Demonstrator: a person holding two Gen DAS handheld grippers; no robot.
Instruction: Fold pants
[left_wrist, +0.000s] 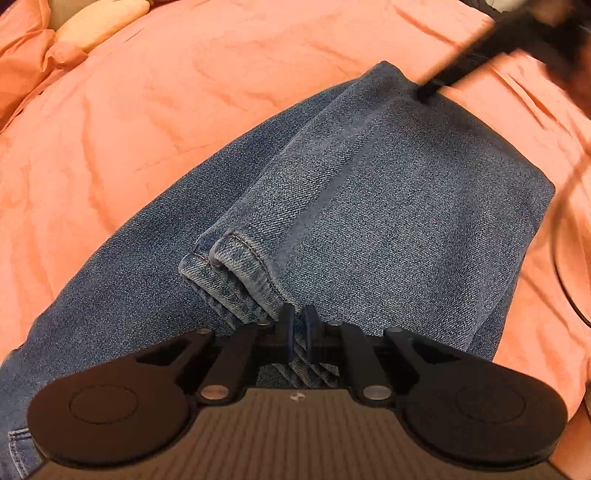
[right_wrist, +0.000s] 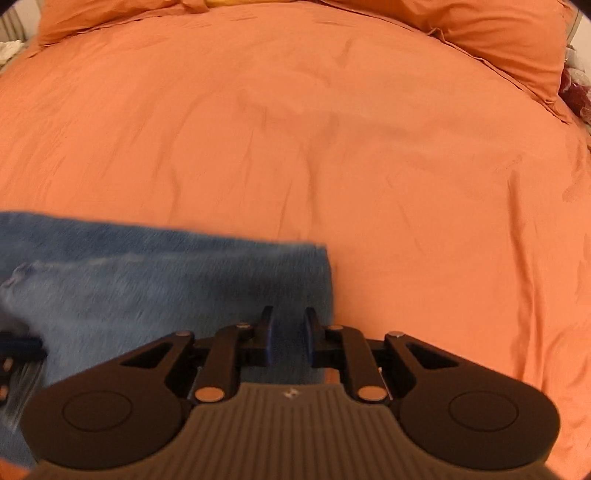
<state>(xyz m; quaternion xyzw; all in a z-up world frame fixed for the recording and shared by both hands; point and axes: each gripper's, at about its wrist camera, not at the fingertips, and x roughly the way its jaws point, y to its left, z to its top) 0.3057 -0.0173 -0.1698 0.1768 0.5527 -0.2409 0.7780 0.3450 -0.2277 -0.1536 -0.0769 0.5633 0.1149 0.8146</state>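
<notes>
Blue denim pants (left_wrist: 369, 206) lie folded on an orange bed cover, the leg hems (left_wrist: 236, 258) turned back over the thigh part. My left gripper (left_wrist: 299, 325) is shut on the hem cloth, which bunches between its fingers. In the left wrist view the right gripper (left_wrist: 428, 92) shows as a blurred dark shape touching the fold's far corner. In the right wrist view my right gripper (right_wrist: 288, 332) hovers over the folded edge of the pants (right_wrist: 166, 288), jaws a little apart with nothing between them. The left gripper shows at that view's left edge (right_wrist: 18, 350).
The orange bed cover (right_wrist: 332, 129) spreads wide beyond the pants. Orange pillows (right_wrist: 509, 40) lie at the far end. A yellow cushion (left_wrist: 99, 22) sits at the top left of the left wrist view. A thin dark cable (left_wrist: 561, 266) curves at the right.
</notes>
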